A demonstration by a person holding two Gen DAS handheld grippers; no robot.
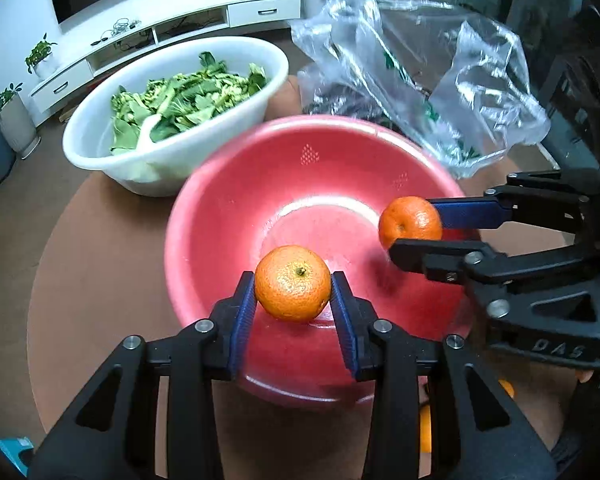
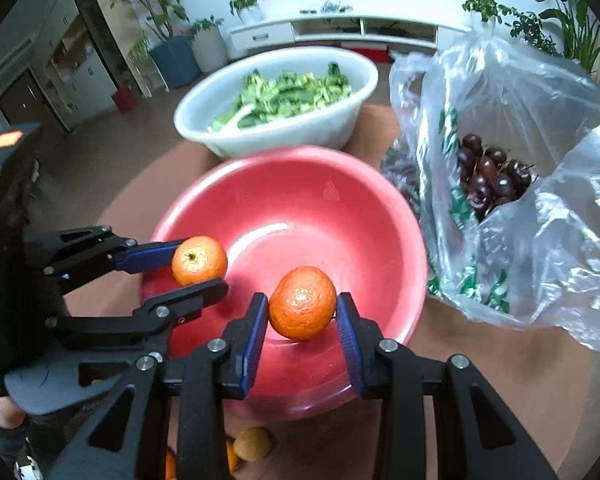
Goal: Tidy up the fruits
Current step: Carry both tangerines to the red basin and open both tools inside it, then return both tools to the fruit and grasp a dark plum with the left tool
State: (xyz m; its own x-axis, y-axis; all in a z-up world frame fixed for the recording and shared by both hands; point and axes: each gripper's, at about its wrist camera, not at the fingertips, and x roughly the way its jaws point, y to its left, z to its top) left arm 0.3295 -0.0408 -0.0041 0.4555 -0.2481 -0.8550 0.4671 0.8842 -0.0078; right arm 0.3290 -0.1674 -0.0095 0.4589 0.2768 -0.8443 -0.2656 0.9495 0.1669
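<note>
A red plastic basin (image 1: 260, 184) (image 2: 284, 200) sits on the round brown table, with nothing lying in it. My left gripper (image 1: 293, 292) (image 2: 198, 266) is shut on an orange mandarin (image 1: 293, 283) (image 2: 199, 260) and holds it above the basin's near left part. My right gripper (image 2: 302, 312) (image 1: 414, 226) is shut on a second mandarin (image 2: 302, 303) (image 1: 410, 222) above the basin's near right part. More orange and yellow fruits (image 2: 252, 444) (image 1: 425, 428) lie below the grippers, mostly hidden.
A white basin (image 1: 100, 152) (image 2: 204, 136) of green leafy vegetables stands behind the red one. A clear plastic bag (image 1: 480, 80) (image 2: 540, 240) with dark grapes (image 2: 488, 176) lies to the right. A white TV cabinet (image 2: 340, 28) and potted plants stand beyond the table.
</note>
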